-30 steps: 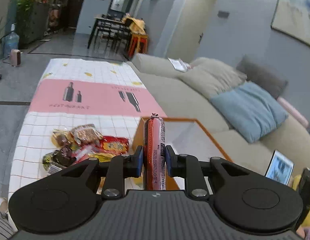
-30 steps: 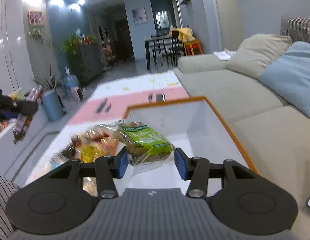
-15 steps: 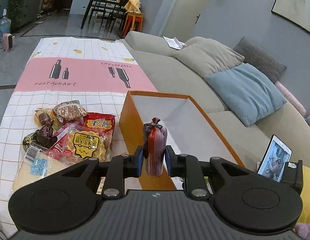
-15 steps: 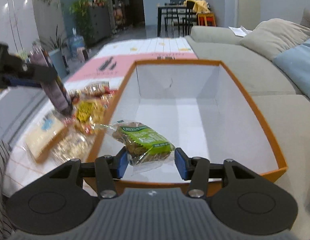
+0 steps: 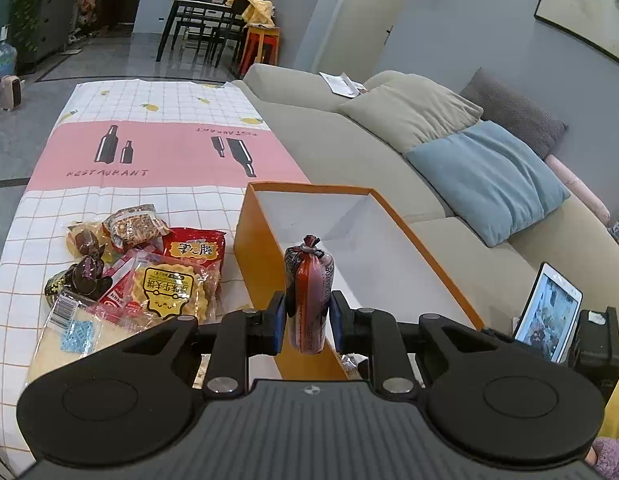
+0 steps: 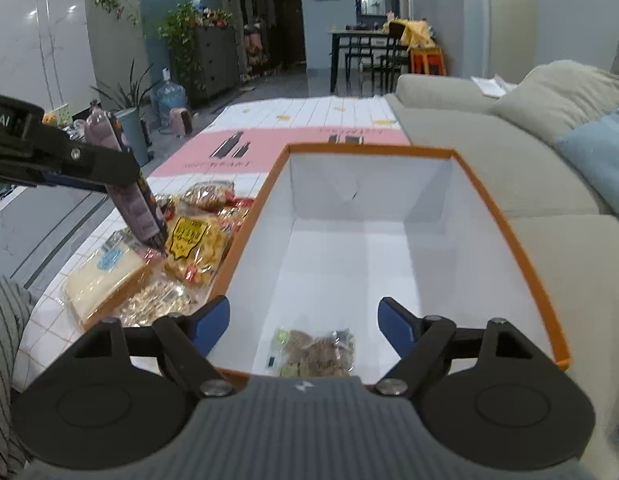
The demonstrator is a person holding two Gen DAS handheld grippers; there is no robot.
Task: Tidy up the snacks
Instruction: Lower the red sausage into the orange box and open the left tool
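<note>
Currently the left gripper [image 5: 308,322] pinches a red sausage stick [image 5: 309,296], its pads pressed against both sides; the stick stands roughly upright with its knotted end up. From the left wrist view it sits in front of the near left corner of the orange box [image 5: 261,240]; whether it is over the box or just outside the wall cannot be told. In the right wrist view the same stick [image 6: 129,196] appears held at left, tilted, above the snack pile.

Right gripper [image 6: 303,320]: jaws spread wide, holding nothing, positioned over the near end of the box [image 6: 509,240]. A small green-labelled snack packet [image 6: 315,354] lies flat on the white box floor, directly below the gap between the fingers, apart from them.

Box interior is otherwise white.

Snack pile [image 5: 149,276] lies on the checked tablecloth [image 5: 149,152], just beside the box's left wall: a yellow cracker pack [image 5: 171,292], a red pouch [image 5: 199,248], dark wrapped sweets [image 5: 87,274]. A pale flat pack [image 6: 105,276] lies nearest the camera side.
</note>
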